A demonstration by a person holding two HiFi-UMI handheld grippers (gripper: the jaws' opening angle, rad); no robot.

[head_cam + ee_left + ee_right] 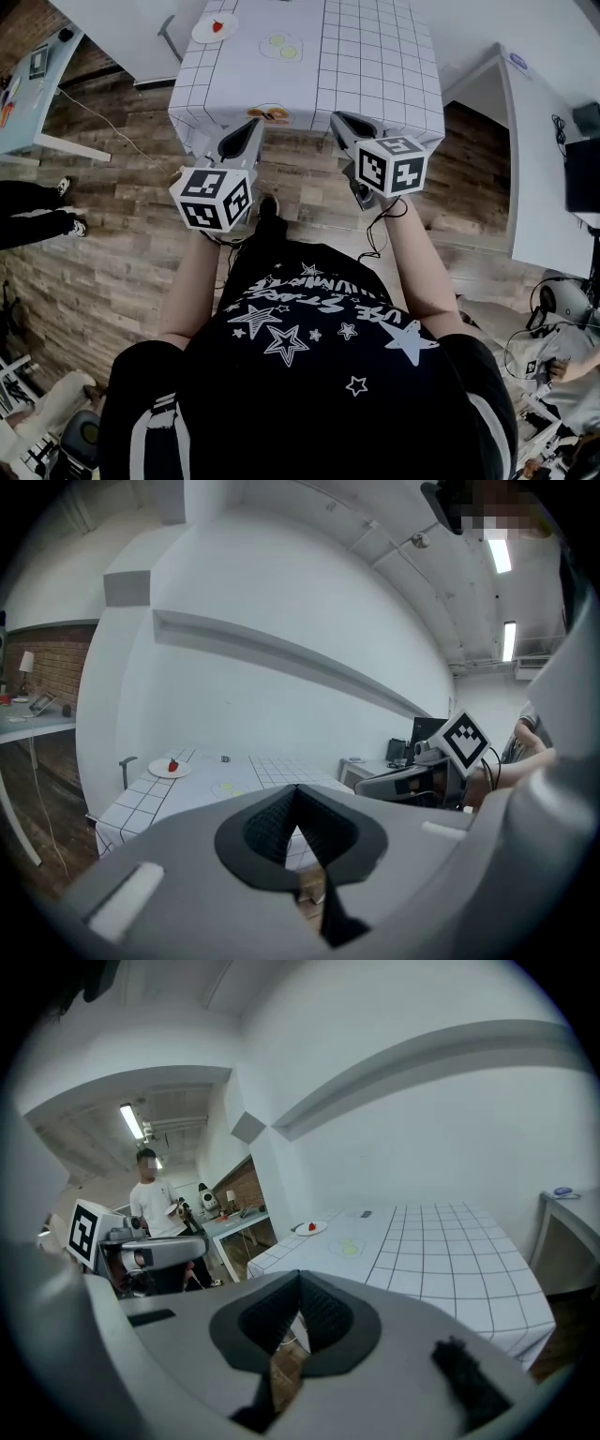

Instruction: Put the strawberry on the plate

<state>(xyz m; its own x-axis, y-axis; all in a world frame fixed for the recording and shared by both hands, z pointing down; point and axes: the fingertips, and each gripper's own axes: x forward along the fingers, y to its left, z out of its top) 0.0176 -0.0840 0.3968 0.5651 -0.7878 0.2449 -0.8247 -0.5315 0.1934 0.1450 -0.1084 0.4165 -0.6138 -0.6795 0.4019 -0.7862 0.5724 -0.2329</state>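
Both jaws are shut with nothing between them. The left gripper (251, 129) and right gripper (341, 122) are held out toward the near edge of the counter (375, 56).

The strawberry (217, 25) lies on the plate (202, 31) at the counter's far left corner, well apart from both grippers.

Judgement: the task looks already met.

Handling, should a regrip be needed: probably light, soft and easily bruised, with slightly slick skin. I would take it across the widest part of the body, not by the tip, and close the jaws only to first contact.
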